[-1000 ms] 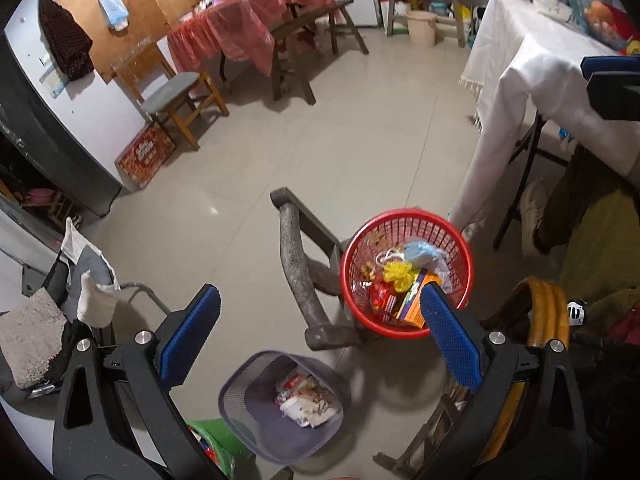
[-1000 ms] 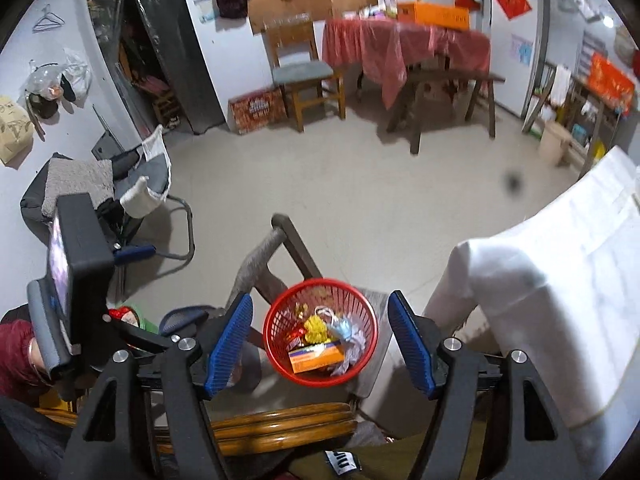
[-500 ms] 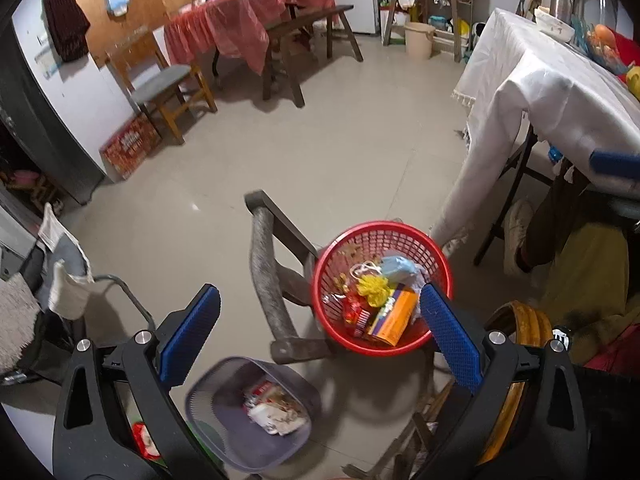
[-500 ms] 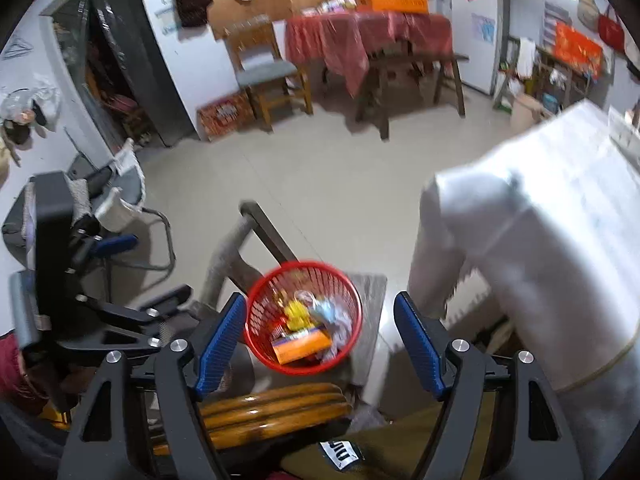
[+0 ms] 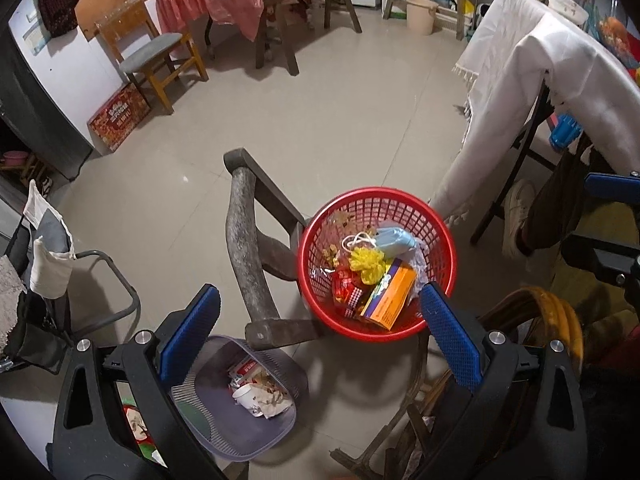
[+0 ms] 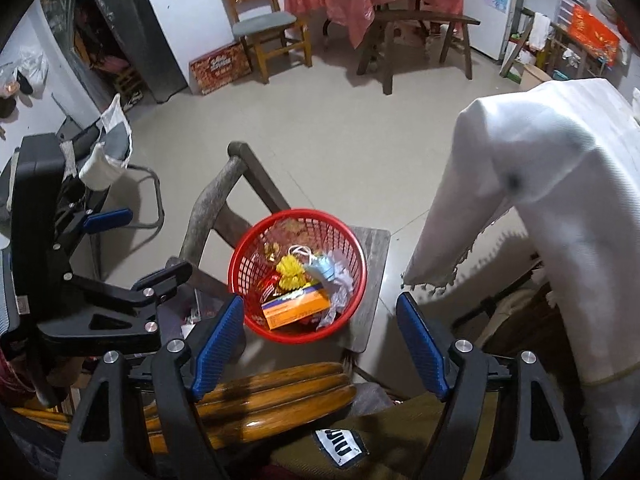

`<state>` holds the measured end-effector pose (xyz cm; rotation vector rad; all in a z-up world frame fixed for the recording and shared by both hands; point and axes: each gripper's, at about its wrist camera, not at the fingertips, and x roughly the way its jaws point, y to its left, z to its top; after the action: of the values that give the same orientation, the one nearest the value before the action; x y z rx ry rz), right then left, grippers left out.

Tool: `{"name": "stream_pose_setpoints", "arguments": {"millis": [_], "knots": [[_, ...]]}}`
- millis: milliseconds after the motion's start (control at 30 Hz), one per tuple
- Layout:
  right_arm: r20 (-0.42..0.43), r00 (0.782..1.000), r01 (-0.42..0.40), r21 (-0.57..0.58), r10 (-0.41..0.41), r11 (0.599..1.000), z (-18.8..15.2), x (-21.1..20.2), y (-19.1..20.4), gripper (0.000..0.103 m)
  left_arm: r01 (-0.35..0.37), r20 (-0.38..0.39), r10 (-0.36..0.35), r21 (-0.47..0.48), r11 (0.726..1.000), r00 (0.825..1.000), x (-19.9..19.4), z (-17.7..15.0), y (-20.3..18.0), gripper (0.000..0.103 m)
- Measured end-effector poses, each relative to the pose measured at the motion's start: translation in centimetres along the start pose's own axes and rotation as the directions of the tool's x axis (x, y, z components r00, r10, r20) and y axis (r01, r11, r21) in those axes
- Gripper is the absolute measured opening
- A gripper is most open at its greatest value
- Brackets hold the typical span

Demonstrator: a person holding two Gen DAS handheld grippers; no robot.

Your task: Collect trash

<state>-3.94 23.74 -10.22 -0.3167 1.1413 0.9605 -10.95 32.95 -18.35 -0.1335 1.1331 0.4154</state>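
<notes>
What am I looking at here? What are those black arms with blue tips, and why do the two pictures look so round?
No robot here: a person carries a hand-held claw in each hand, each with a wide-angle camera looking along its two blue-padded fingers, which bends the view. One picture is from the left claw, the other from the right claw. Both are open and hold nothing. Ahead, a red basket sits on a wooden chair, holding trash: an orange box, a yellow wad and a blue mask. Down on the floor stands a grey bin with a paper cup and scraps. The white cloth covers a table.
</notes>
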Motion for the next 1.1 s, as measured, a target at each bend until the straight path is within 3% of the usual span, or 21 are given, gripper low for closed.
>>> {"name": "stream_pose_setpoints", "arguments": {"millis": [400, 1100], "knots": [[-0.065, 0.998, -0.014, -0.016, 0.013, 1.0, -0.3, 1.1, 0.1, 0.082, -0.01, -0.008, 0.01, 0.029, 1.0, 1.0, 0.6, -0.4, -0.8, 0.096], [-0.052, 0.999, -0.01, -0.046, 0.007, 0.999, 0.1, 0.7, 0.7, 0.082, -0.023, 0.012, 0.022, 0.039, 0.999, 1.0, 0.1, -0.4, -0.9, 0.096]]}}
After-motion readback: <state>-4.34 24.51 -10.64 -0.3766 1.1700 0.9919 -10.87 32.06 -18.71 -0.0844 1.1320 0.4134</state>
